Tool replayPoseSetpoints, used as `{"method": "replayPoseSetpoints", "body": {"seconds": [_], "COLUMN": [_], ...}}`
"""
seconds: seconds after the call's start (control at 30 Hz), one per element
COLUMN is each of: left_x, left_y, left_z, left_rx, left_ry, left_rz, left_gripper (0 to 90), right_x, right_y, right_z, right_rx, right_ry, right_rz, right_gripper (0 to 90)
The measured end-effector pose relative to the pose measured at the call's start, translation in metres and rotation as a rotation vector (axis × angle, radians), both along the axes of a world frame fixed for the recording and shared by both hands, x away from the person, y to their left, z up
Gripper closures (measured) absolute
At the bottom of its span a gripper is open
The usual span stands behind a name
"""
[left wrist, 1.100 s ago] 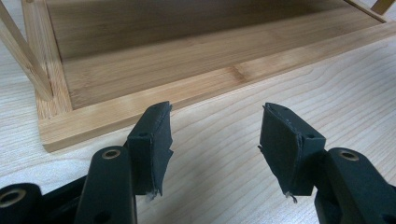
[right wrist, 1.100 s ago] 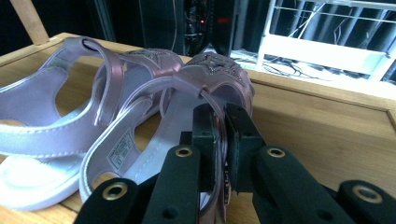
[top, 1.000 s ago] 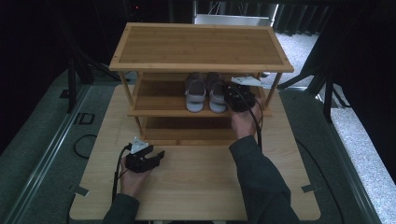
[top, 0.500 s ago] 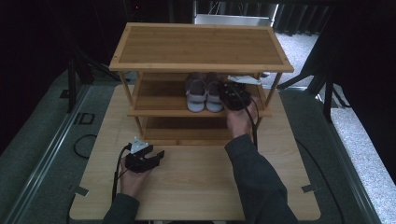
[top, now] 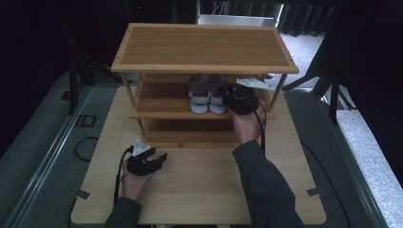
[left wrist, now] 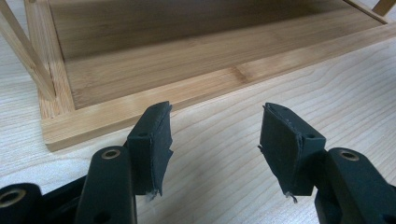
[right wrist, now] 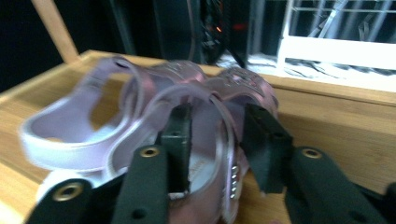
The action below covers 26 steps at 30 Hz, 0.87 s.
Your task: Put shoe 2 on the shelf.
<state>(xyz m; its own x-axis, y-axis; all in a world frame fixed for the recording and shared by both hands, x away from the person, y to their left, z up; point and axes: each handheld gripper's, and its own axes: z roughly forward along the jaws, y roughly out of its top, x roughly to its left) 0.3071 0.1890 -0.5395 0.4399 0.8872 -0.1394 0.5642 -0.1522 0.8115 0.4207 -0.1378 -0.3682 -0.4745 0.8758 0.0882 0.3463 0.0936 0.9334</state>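
the pair of lilac sandals point(top: 208, 94) stands side by side on the rack's middle shelf point(top: 157, 105), so placing looks done. the right hand-held gripper point(right wrist: 215, 140) has just been opening, jaws straddling the near sandal's side wall without pressing. withdrawal remains. the left hand-held gripper point(top: 159, 159) rests released on the desk point(top: 199, 185).

A pale wooden table point(top: 199, 185) carries a three-tier bamboo shoe rack point(top: 204, 45), which stands toward the table's far edge. On the rack's middle shelf point(top: 159, 97), near its right end, a pair of small lilac strapped sandals point(top: 208, 93) sits side by side, touching. The bottom shelf point(left wrist: 154, 60) rests on the tabletop.
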Motion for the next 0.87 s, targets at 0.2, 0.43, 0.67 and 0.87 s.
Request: {"method": "replayPoseSetpoints", "body": {"seconds": [0.2,0.43,0.67,0.87], "left_x": [0.0,0.0,0.0,0.0], "left_y": [0.0,-0.001,0.0,0.001], "left_z": [-0.001,-0.001,0.0,0.0], "left_rx": [0.003,0.004,0.003,0.004], "left_ry": [0.003,0.001,0.002,0.0], "left_rz": [0.0,-0.001,0.004,0.007], "left_gripper": [44.0,44.0,44.0,43.6], "right_x": [-0.013,-0.026,-0.048,-0.072], "right_y": [-0.014,-0.026,-0.04,-0.059], "right_z": [-0.001,0.001,-0.01,-0.031], "right_rx": [0.07,0.057,0.031,-0.028], "right_ry": [-0.068,-0.098,-0.114,-0.115], "right_rz": [0.0,0.019,0.04,0.072], "right_gripper": [57.0,56.3,55.0,53.4]}}
